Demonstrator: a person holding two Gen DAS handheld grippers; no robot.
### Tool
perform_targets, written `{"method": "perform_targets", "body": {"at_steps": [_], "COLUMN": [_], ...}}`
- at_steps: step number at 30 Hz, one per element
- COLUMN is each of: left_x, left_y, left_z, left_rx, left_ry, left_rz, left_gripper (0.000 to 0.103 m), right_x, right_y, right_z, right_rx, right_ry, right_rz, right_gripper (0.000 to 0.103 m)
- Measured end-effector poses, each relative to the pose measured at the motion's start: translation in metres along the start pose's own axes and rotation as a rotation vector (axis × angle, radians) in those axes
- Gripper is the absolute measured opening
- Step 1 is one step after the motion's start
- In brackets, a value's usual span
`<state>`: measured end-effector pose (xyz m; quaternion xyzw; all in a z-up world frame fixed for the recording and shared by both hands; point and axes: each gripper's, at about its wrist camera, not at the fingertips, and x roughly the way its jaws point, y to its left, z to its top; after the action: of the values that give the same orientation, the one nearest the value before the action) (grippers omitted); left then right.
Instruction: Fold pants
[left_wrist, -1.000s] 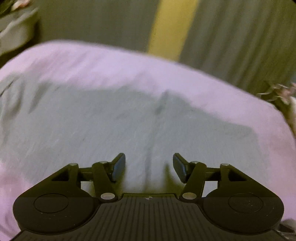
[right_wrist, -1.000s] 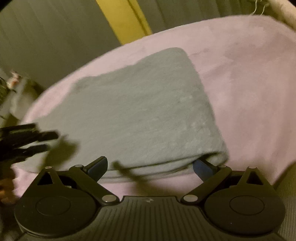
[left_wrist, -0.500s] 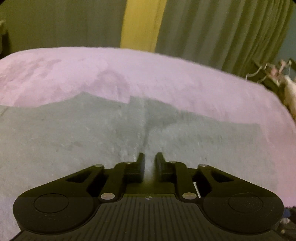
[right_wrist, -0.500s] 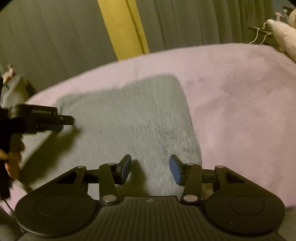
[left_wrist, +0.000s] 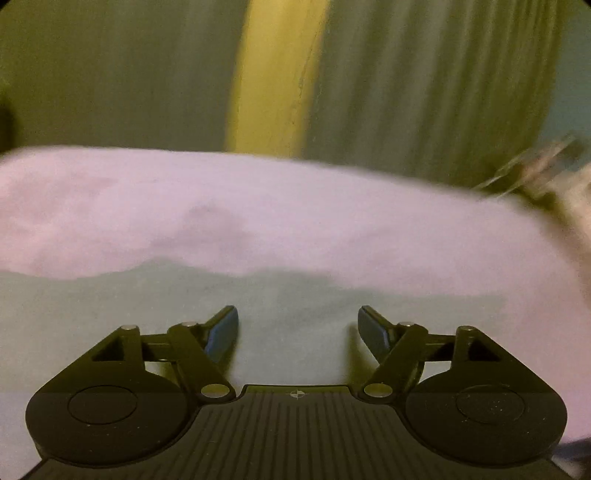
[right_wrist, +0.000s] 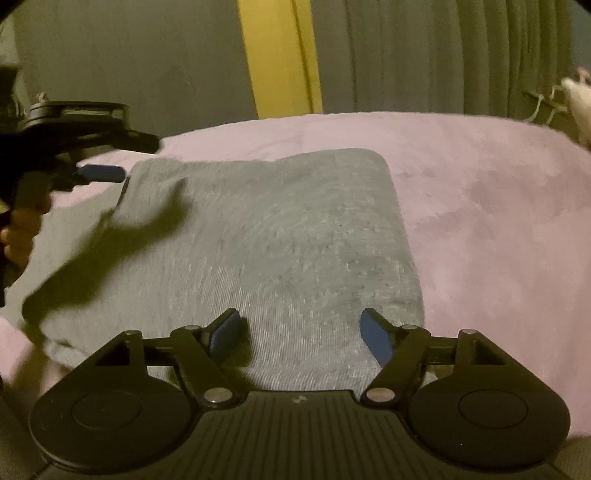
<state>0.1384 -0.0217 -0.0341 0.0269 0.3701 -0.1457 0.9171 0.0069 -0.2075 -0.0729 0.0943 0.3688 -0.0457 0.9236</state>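
We count two grippers and one pair of folded grey pants on a pink blanket. Our left gripper hangs at the pants' left edge, jaws just opened, gripping nothing. Our right gripper hovers over the near edge, jaws just widened, empty. Bare blanket lies rightward. We can read no writing.

Folded pants on blanket, curtains behind
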Motion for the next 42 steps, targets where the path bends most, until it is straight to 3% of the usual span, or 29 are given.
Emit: {"method": "perform_targets", "body": {"at_steps": [1,2,3,4,6,9,11,14,17,20,25,27,39,42], "left_x": [0.008,0.008,0.001,-0.01,-0.029,-0.072,-0.097,-0.122,-0.136,-0.146,-0.138,-0.128,-0.112,-0.111], "left_y": [0.007,0.018,0.035,0.044,0.069,0.126,0.161,0.195,0.23,0.265,0.316,0.325,0.334,0.33], "left_z": [-0.004,-0.007,-0.01,-0.008,0.0,-0.003,-0.011,-0.026,-0.05,-0.076,-0.107,-0.11,-0.108,-0.108], "left_rx": [0.023,0.013,-0.034,-0.075,-0.149,-0.434,-0.556,-0.569,-0.55,-0.633,-0.895,-0.941,-0.903,-0.841], "left_ry": [0.021,0.016,-0.027,-0.054,-0.078,-0.166,-0.209,-0.24,-0.216,-0.133,-0.107,-0.084,-0.167,-0.218], "left_rz": [0.124,0.174,0.185,0.269,0.359,0.269,0.258,0.334,0.407,0.369,0.141,0.113,0.008,-0.034], "left_gripper": [0.085,0.092,0.073,0.063,0.069,0.088,0.093,0.096,0.096,0.096,0.096,0.096,0.098,0.095], "right_x": [0.0,-0.001,-0.001,0.0,0.0,0.001,0.002,0.004,0.005,0.005,0.006,0.006,0.009,0.01], "right_y": [0.001,0.0,-0.001,-0.003,-0.004,0.0,0.006,0.011,0.009,0.007,0.01,0.01,0.014,0.015], "right_z": [0.0,0.0,0.001,0.002,0.004,0.004,0.002,0.001,0.002,0.002,0.001,0.002,0.001,0.001], "right_rx": [-0.004,0.002,0.012,0.025,0.043,0.028,-0.004,-0.041,-0.022,-0.009,-0.029,-0.029,-0.033,-0.034], "right_ry": [-0.001,-0.001,-0.002,-0.001,0.007,0.015,0.023,0.03,0.031,0.028,0.026,0.028,0.026,0.024], "right_rz": [0.001,0.004,0.008,0.016,0.031,0.028,0.019,0.005,0.009,0.017,0.005,0.005,-0.013,-0.022], "right_gripper": [0.074,0.074,0.075,0.079,0.086,0.092,0.097,0.099,0.099,0.099,0.099,0.099,0.099,0.099]}}
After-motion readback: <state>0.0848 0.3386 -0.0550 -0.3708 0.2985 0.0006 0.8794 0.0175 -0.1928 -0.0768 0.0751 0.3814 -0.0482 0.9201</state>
